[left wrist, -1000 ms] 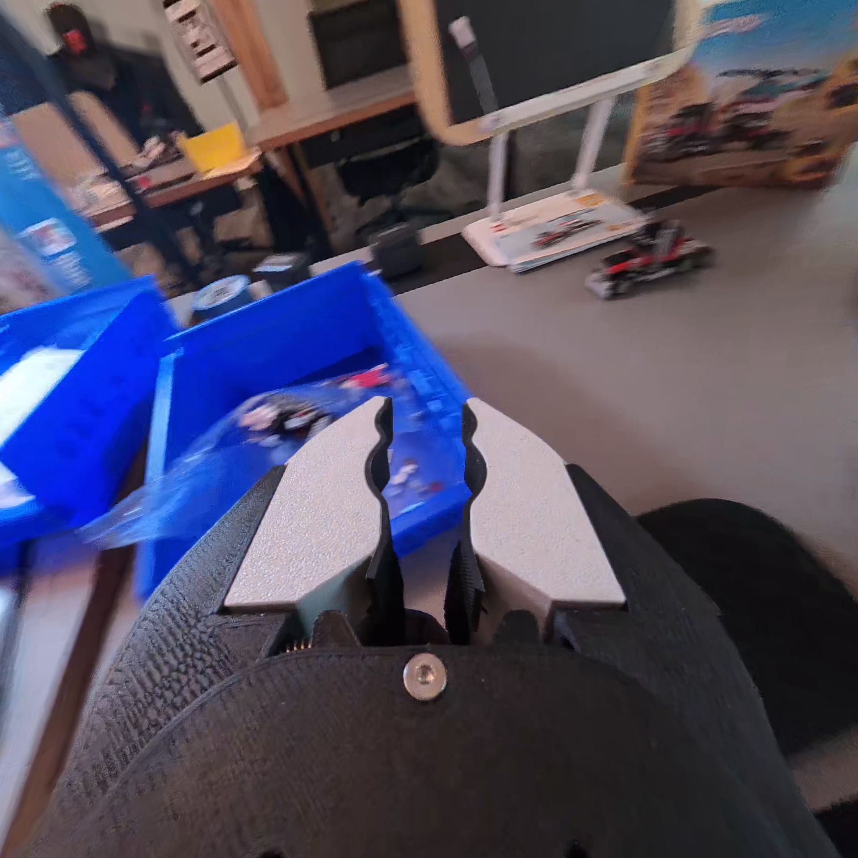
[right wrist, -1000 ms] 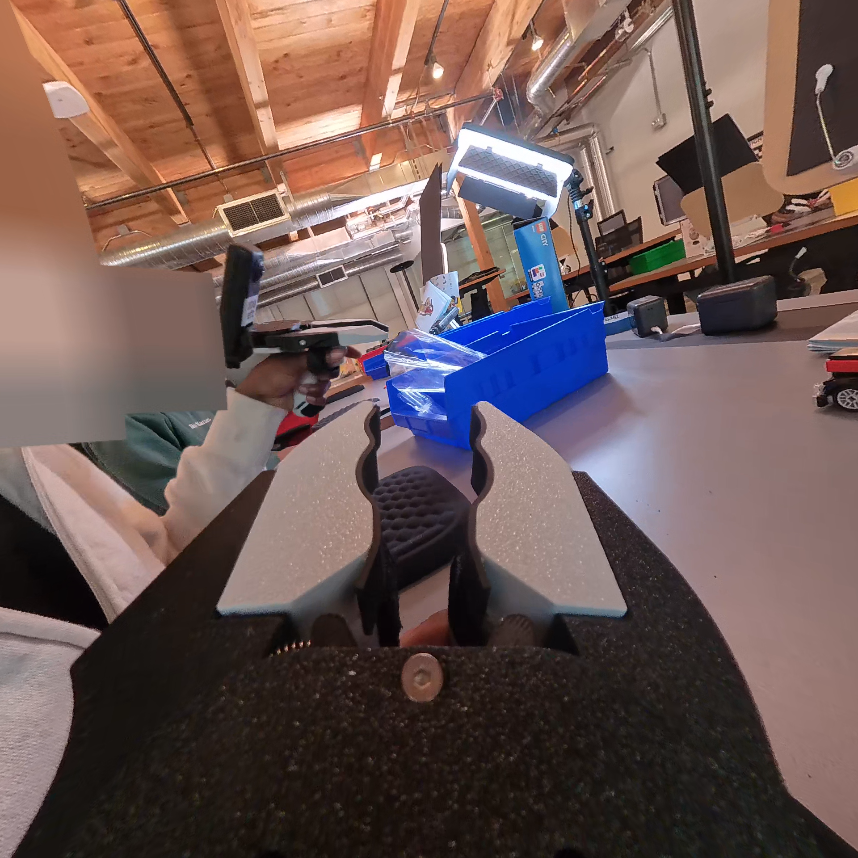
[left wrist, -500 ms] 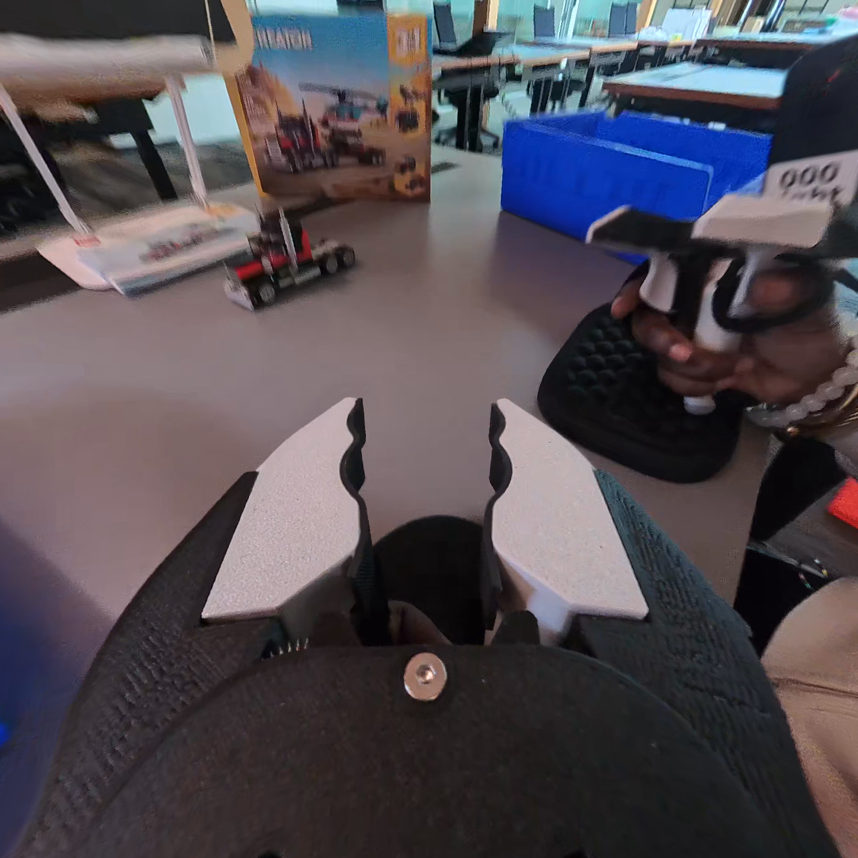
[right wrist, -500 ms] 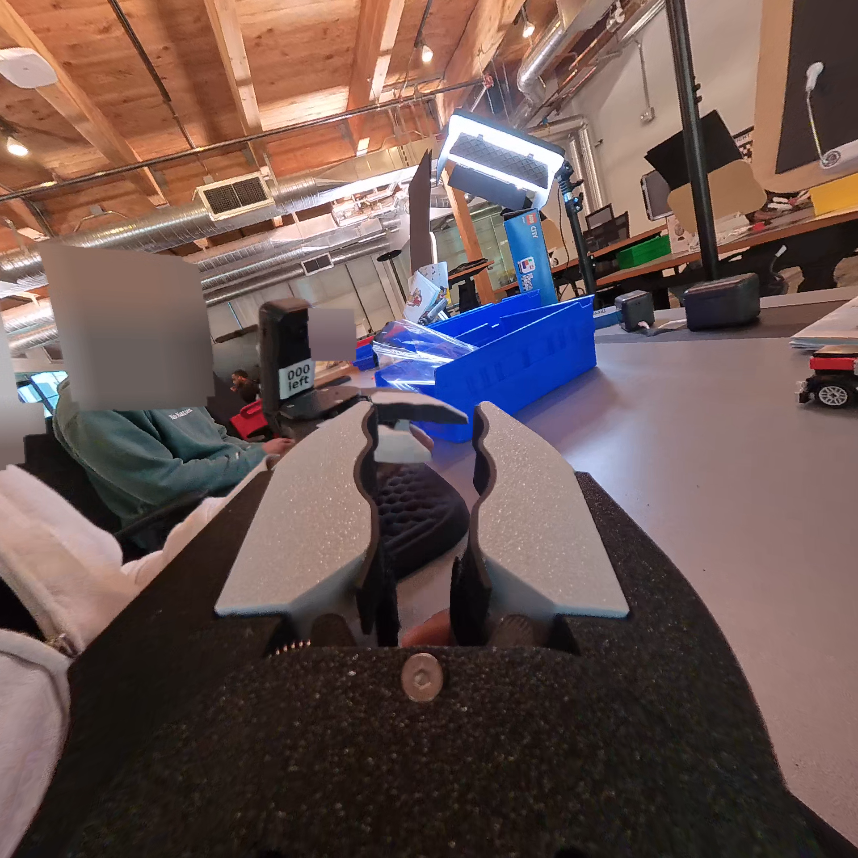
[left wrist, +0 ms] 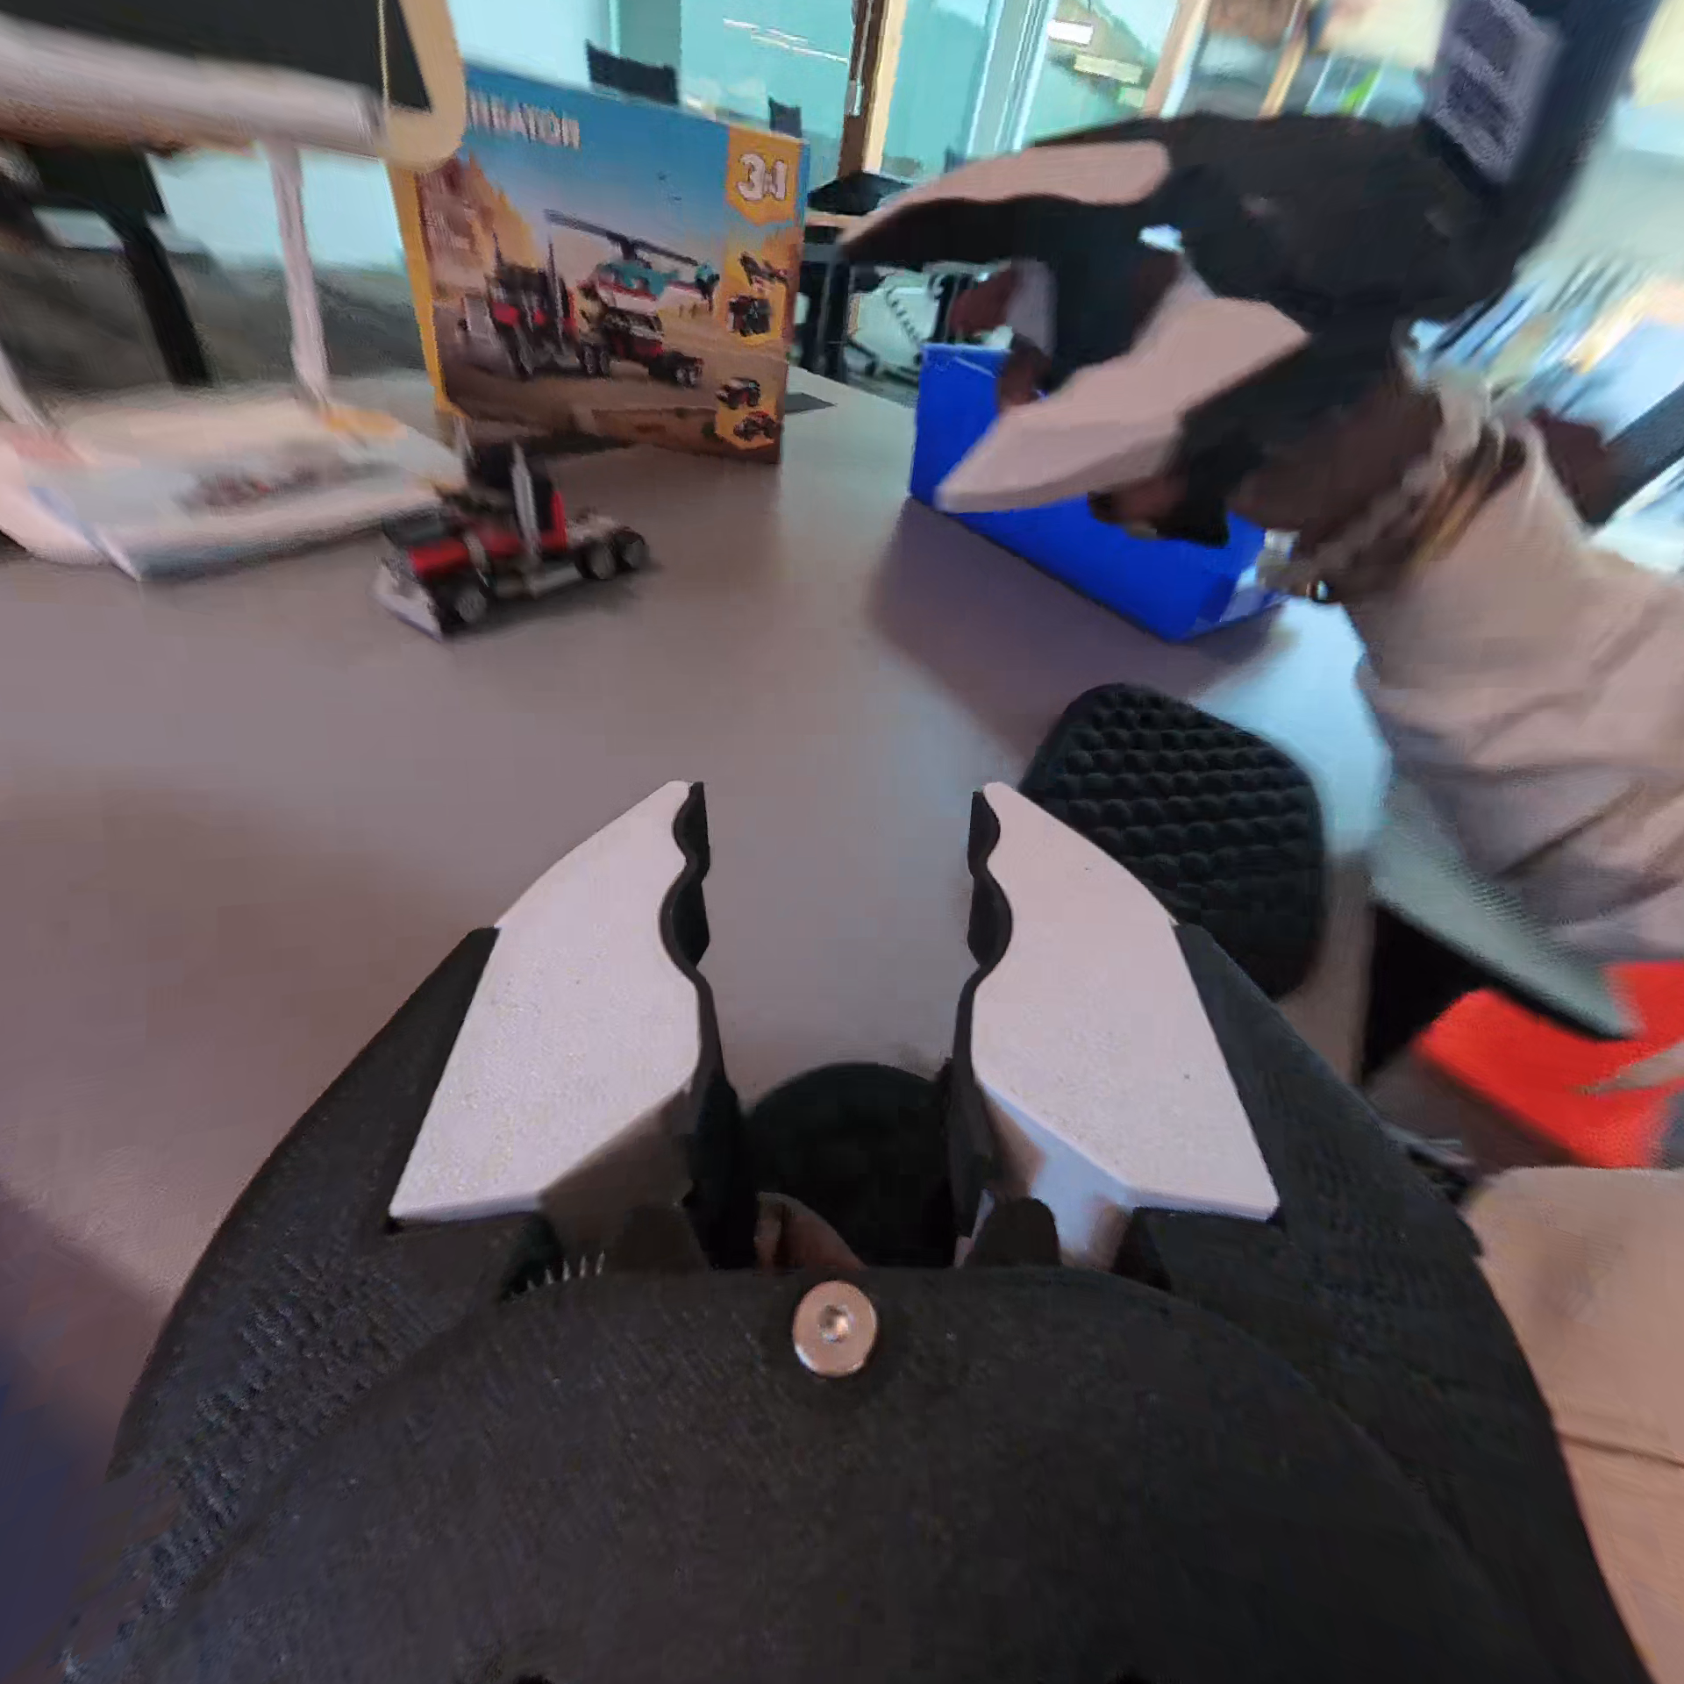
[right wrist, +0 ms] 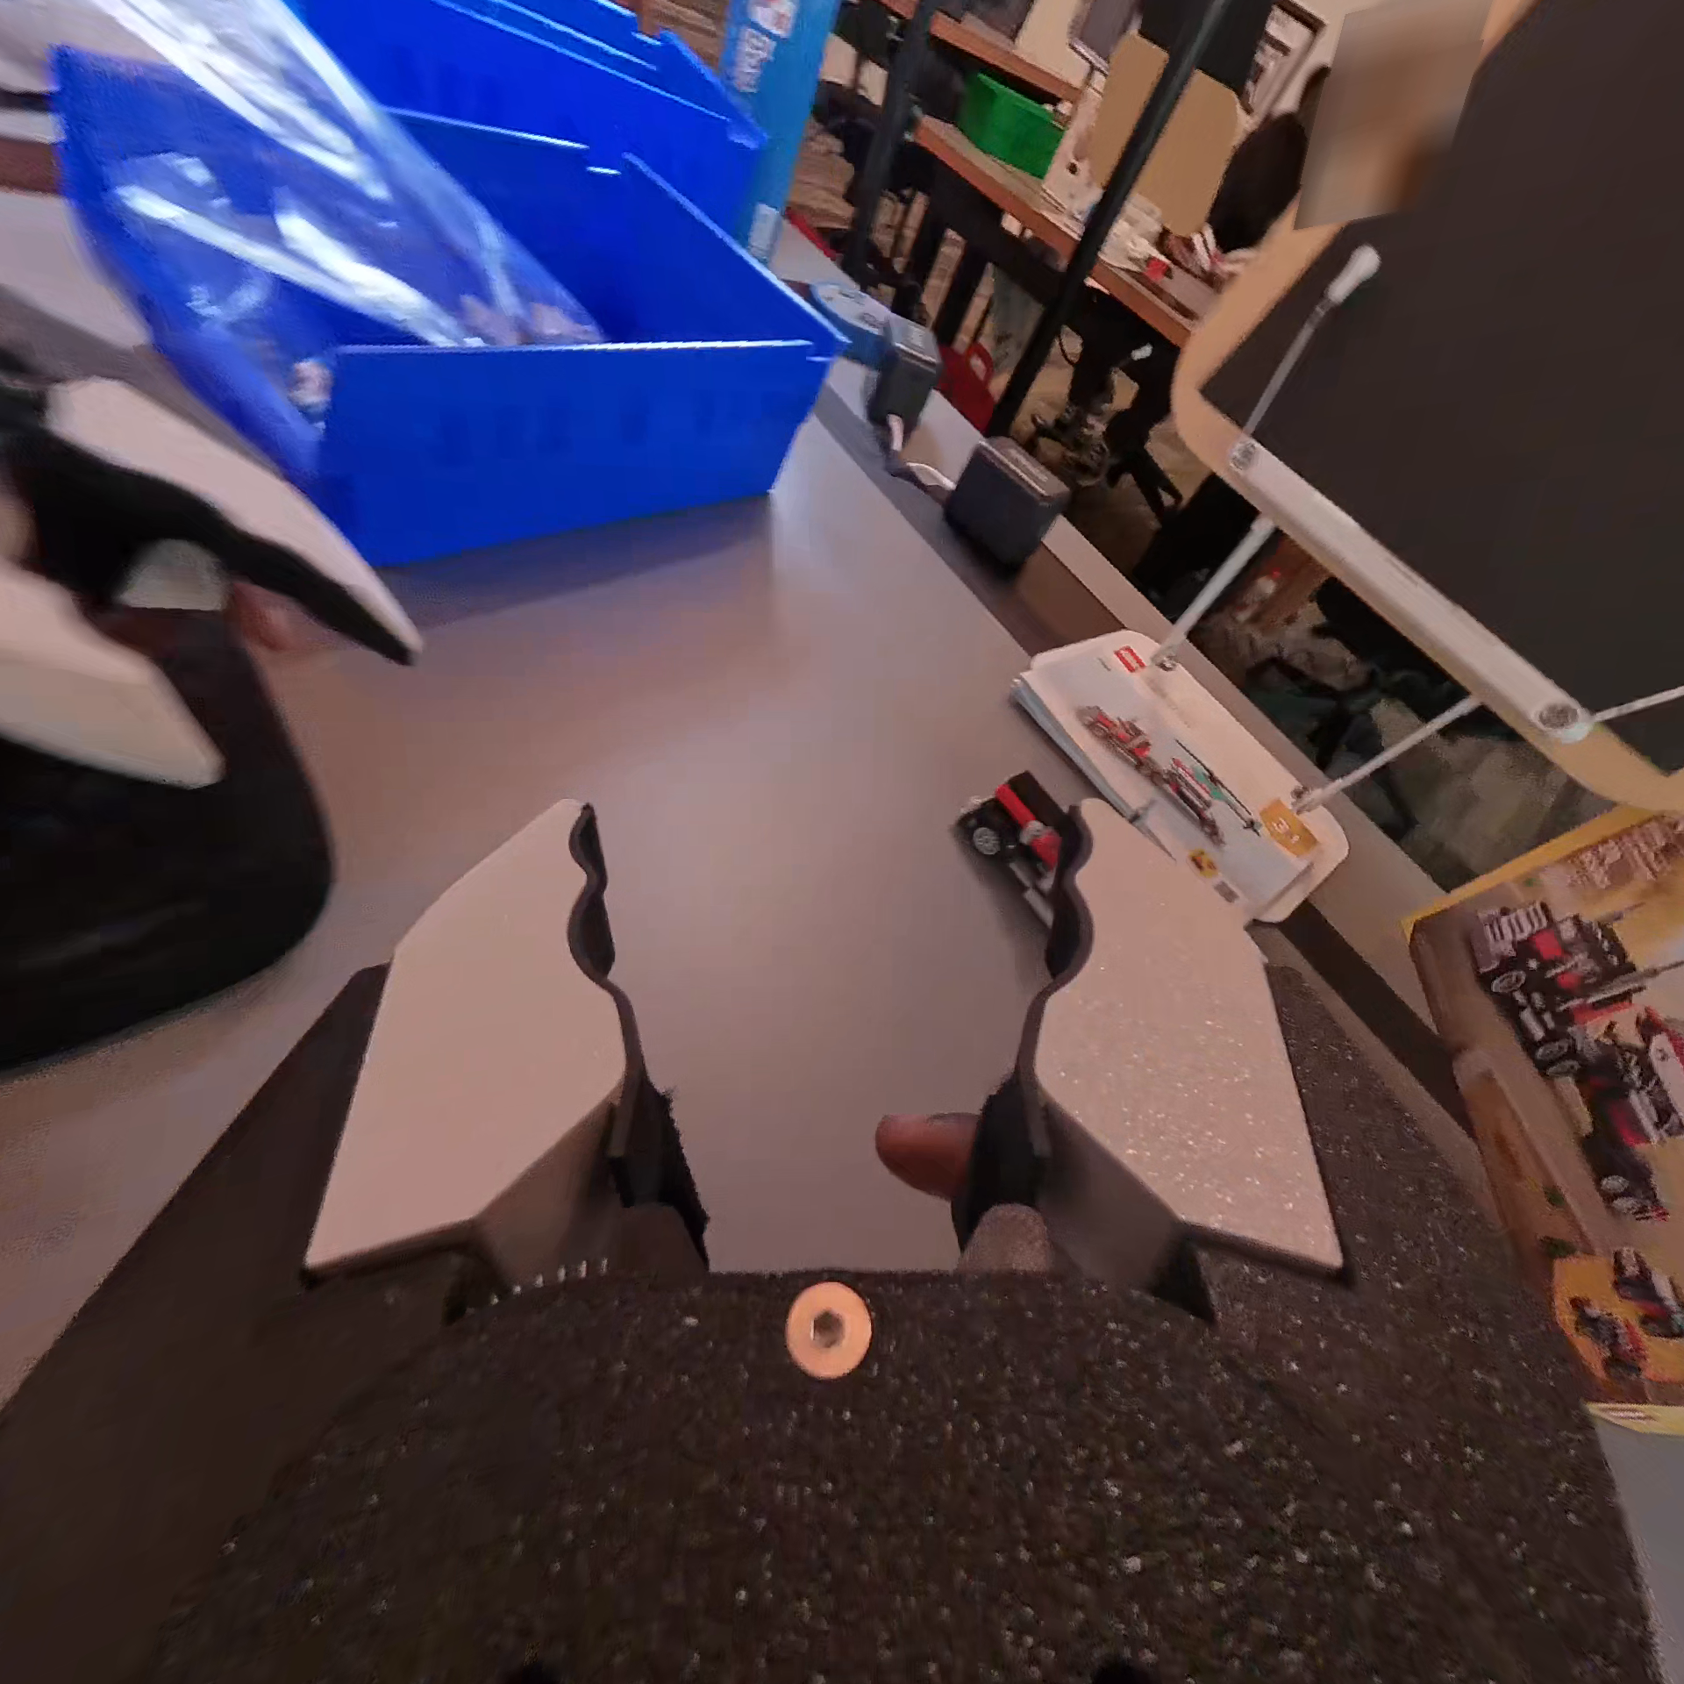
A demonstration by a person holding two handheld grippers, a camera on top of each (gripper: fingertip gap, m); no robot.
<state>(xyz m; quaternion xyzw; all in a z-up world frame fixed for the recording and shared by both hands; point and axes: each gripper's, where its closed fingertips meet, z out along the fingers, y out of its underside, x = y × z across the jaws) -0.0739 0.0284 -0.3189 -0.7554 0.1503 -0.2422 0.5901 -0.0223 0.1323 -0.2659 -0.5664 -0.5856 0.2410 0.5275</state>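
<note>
My left gripper [left wrist: 836,802] is open over the bare grey table [left wrist: 273,775], with nothing between its pads. A red and black toy truck [left wrist: 510,547] stands farther off to its left. My right gripper [right wrist: 834,820] is wide open and empty above the table; the same toy truck [right wrist: 1011,820] shows just beyond its right fingertip [right wrist: 1093,825]. The right gripper also shows blurred in the left wrist view [left wrist: 1093,328], raised above a blue bin [left wrist: 1093,547]. The left gripper shows blurred at the left edge of the right wrist view [right wrist: 182,547].
A black dimpled pad [left wrist: 1185,820] lies right of the left gripper. A picture box [left wrist: 610,273] and an instruction booklet [right wrist: 1185,775] on a white stand sit at the far side. A blue bin [right wrist: 565,410] with a clear plastic bag [right wrist: 273,200] stands far left.
Both grippers have swung round to face the table and toy truck. The left jaws opened wider first, then the right jaws spread wide open. The right gripper lifted off the black pad.
</note>
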